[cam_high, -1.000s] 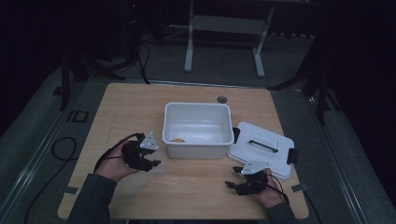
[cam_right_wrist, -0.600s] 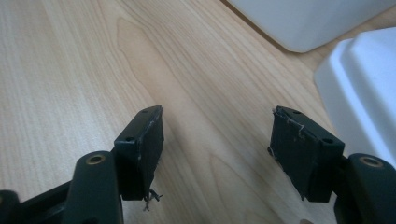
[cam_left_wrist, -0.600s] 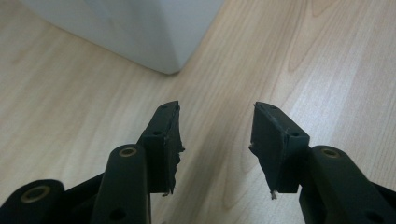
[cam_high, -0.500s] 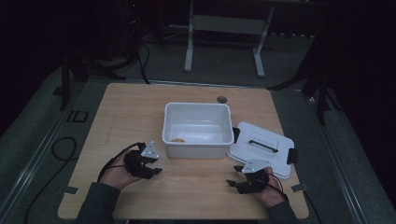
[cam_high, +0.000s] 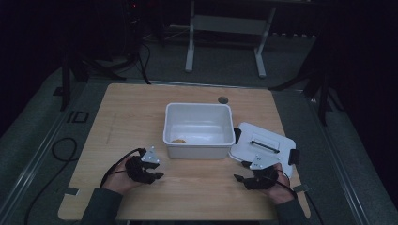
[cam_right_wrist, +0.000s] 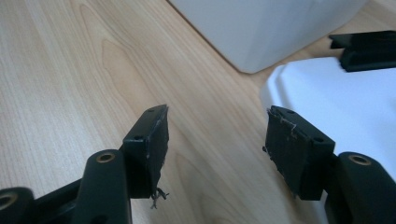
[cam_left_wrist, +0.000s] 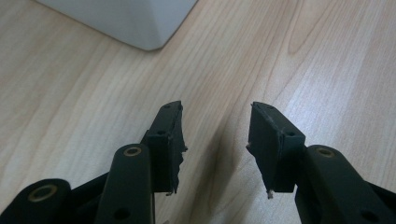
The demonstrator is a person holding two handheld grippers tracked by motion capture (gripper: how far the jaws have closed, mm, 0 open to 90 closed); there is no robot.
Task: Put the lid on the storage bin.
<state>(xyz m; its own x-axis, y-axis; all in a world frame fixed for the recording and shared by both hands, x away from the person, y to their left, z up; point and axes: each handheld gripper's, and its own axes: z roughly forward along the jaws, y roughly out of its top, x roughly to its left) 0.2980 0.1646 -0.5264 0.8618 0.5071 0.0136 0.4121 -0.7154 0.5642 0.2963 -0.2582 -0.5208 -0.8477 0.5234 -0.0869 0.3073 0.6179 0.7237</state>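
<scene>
Since the earlier frame the left tongs [cam_high: 151, 174] have drawn back toward the near edge of the worktop [cam_high: 141, 108], away from the tub's near left corner, their jaws closing a little yet standing apart on nothing. The right tongs [cam_high: 244, 180] — also narrowing, also empty — hover by the lid's near edge. The white plastic tub [cam_high: 199, 146], smooth and rectangular, sits mid-worktop; its flat lid [cam_high: 277, 143] with black clips lies just right of it on pale wood grain.
</scene>
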